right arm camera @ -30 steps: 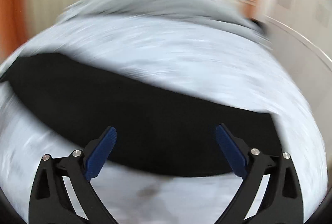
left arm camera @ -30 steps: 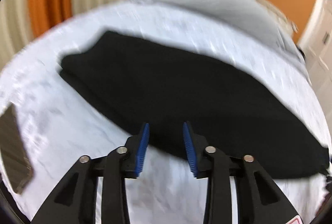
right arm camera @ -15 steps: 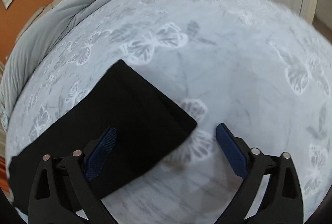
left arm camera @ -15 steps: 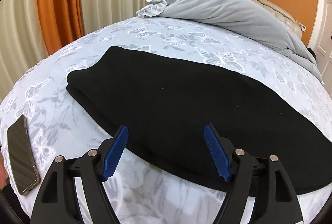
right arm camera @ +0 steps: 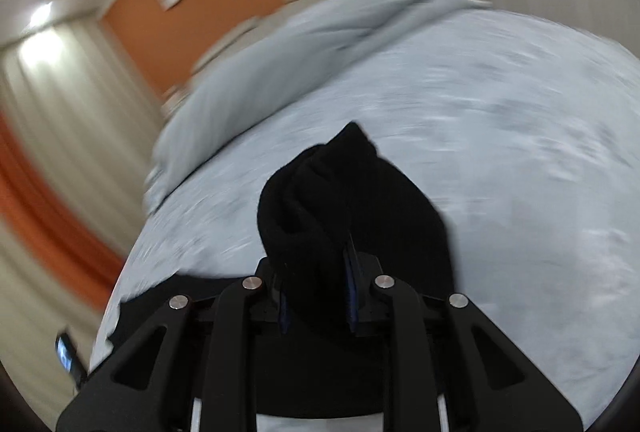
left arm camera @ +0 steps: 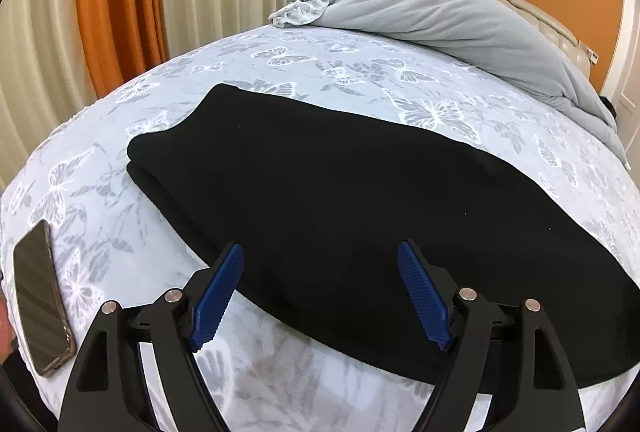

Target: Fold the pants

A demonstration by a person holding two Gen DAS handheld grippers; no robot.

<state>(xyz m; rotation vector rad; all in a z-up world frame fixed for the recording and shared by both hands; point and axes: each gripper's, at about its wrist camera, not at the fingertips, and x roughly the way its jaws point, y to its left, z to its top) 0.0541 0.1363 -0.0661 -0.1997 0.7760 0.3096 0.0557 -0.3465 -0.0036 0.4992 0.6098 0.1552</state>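
Black pants (left arm camera: 340, 200) lie folded lengthwise across a bed with a pale butterfly-print sheet (left arm camera: 320, 72). My left gripper (left arm camera: 320, 292) is open and empty, its blue pads over the near long edge of the pants. My right gripper (right arm camera: 316, 284) is shut on the end of the pants (right arm camera: 344, 200), which bunches up between the jaws and rises off the sheet (right arm camera: 500, 152). The right wrist view is blurred by motion.
A grey duvet (left arm camera: 460, 16) is heaped at the head of the bed, below an orange wall. A phone (left arm camera: 40, 296) lies on the sheet at the left edge; it also shows in the right wrist view (right arm camera: 68, 356). Curtains hang at the left.
My right gripper closed on the end of the pants and lifted it while swinging round. My left gripper opened wide and has stayed over the near edge.
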